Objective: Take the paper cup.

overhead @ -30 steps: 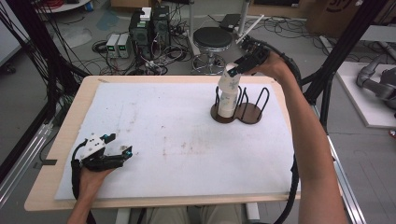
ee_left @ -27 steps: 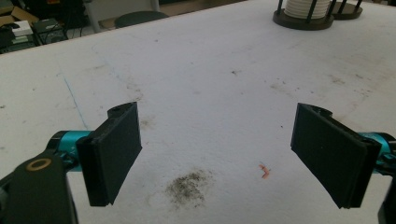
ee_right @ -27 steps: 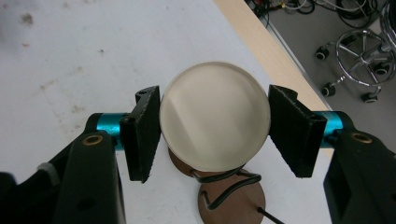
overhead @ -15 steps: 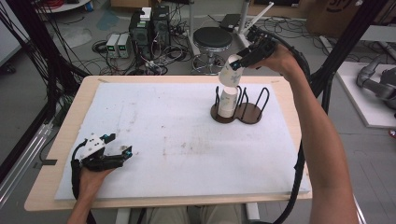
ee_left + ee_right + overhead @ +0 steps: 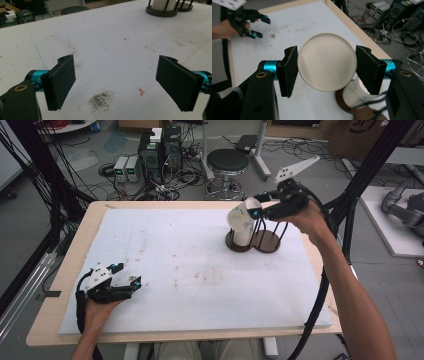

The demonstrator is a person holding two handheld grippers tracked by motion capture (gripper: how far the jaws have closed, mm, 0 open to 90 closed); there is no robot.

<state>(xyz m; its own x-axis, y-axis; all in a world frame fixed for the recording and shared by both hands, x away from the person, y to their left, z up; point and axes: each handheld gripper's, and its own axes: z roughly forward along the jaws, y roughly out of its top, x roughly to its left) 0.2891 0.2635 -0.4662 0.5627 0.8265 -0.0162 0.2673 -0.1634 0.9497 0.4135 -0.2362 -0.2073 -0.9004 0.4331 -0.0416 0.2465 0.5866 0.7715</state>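
Observation:
My right gripper is shut on a white cup and holds it tilted just above a stack of white cups. That stack stands in a dark round holder with wire posts at the table's far right. In the right gripper view the cup's round end faces the camera between the two pads of the right gripper, with the stack below. My left gripper rests open on the white mat at the near left. Nothing is between the jaws of the left gripper.
A white mat with smudges covers the wooden table. A stool, electronics boxes and cables lie on the floor beyond the far edge. The holder shows far off in the left gripper view.
My right gripper has lifted the top cup off the stack and tipped it over, rising and drawing to the right. The left gripper has stayed still.

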